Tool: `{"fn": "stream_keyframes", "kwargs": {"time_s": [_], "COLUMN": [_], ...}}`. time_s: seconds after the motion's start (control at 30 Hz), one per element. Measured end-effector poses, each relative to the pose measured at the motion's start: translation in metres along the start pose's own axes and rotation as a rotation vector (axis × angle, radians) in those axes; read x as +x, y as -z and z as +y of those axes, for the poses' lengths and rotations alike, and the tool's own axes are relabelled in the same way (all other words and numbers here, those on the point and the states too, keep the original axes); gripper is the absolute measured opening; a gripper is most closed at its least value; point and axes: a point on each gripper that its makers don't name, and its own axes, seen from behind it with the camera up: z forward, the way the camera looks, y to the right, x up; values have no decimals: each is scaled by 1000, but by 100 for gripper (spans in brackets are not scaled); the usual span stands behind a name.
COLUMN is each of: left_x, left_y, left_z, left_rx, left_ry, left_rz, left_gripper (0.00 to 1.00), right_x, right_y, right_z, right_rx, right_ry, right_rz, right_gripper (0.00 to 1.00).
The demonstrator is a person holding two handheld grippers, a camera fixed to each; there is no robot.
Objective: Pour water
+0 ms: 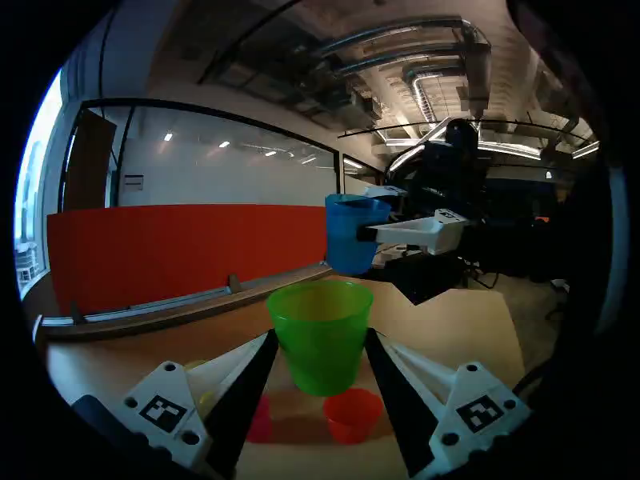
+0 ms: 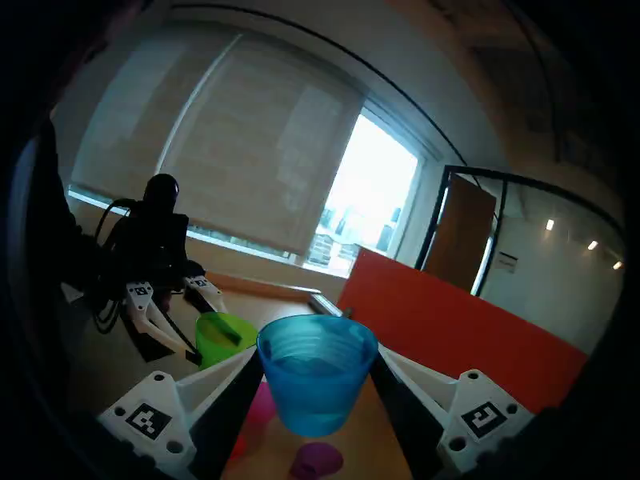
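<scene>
Wooden bench (image 1: 448,320) before an orange partition (image 1: 184,248). The left tongs (image 1: 320,336) clamp the green cup (image 1: 320,360) upright between both fingers, clear of the bench. The right tongs (image 2: 318,356) clamp the blue cup (image 2: 318,392) likewise. In the left gripper view it hangs higher than the green cup and beyond it, not touching.

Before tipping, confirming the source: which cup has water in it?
The blue cup in the right gripper; a water level shows through its wall. The green cup sits in the left gripper.
</scene>
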Motion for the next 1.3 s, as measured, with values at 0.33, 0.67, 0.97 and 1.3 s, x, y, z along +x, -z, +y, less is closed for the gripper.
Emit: {"fn": "stream_keyframes", "kwargs": {"time_s": [0.33,0.67,0.97,1.3], "left_x": [-3,-8,-9,-7], "left_y": [0,-1,-1,1], "left_z": [2,5,7,11], "left_rx": [-4,-12,-18,-29], "left_ry": [0,6,14,11], "left_rz": [-2,-8,-5,-4], "left_gripper": [79,79,79,79], "right_x": [7,11,16,19], "right_y": [-7,-15,-22,-31], "right_z": [-1,-1,1,2], "right_rx": [14,27,34,41], "right_ry": [28,50,80,126], "right_rz": [4,7,7,8], "right_gripper": [90,90,90,90]}}
